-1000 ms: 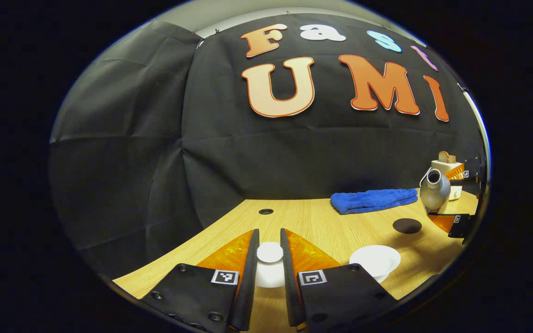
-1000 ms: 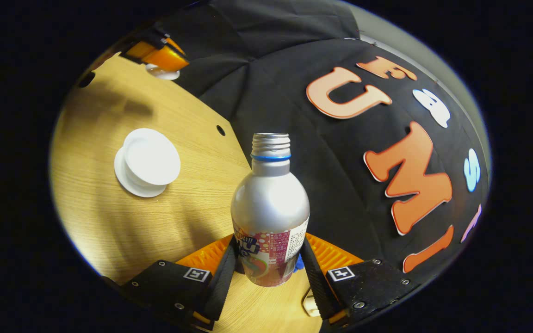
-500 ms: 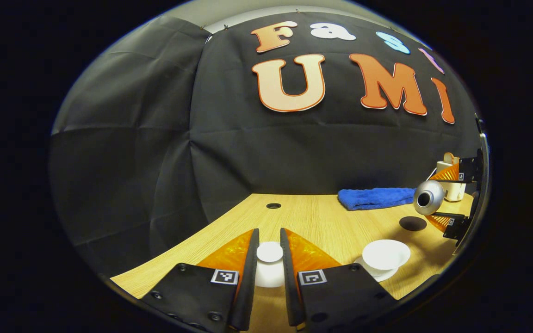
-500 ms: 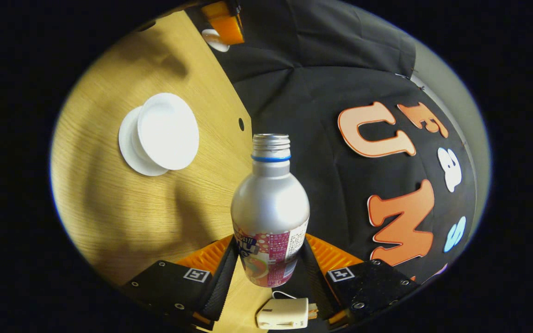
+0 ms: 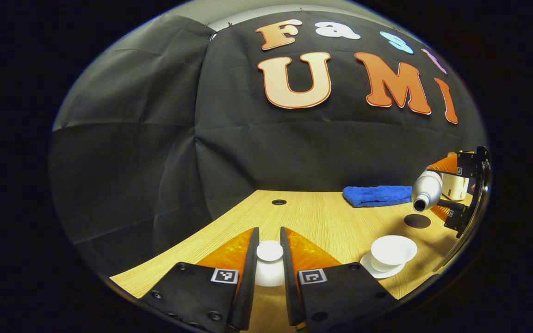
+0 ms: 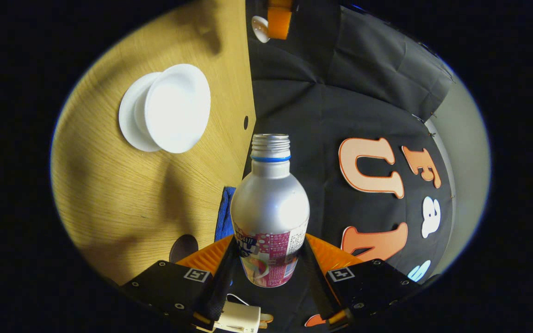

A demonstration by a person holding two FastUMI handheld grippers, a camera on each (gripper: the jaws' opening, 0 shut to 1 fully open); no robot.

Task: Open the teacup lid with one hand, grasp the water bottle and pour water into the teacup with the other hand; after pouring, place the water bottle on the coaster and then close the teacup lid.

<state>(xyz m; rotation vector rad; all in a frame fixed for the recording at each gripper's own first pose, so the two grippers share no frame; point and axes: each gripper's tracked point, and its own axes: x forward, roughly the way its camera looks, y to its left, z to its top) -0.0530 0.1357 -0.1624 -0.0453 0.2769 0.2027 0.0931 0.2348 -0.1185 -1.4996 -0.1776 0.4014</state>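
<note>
Right tongs (image 6: 269, 266) clamp the silver metal water bottle (image 6: 269, 203), tipped near-level, beside the white ceramic teacup (image 6: 176, 108); left tongs (image 5: 269, 273) grip the white lid (image 5: 269, 252) — mouth isn't over the cup, so water may spill onto the wooden table (image 6: 109, 194)

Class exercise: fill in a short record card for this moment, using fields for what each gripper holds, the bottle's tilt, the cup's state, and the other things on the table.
left gripper: shut on the teacup lid, held away from the cup
right gripper: shut on the water bottle
bottle: uncapped, tipped over with its mouth pointing toward the cup
teacup: uncovered, standing on its saucer on the table
coaster: dark, round, bare, beyond the cup
blue towel: folded, at the table's back edge
</note>
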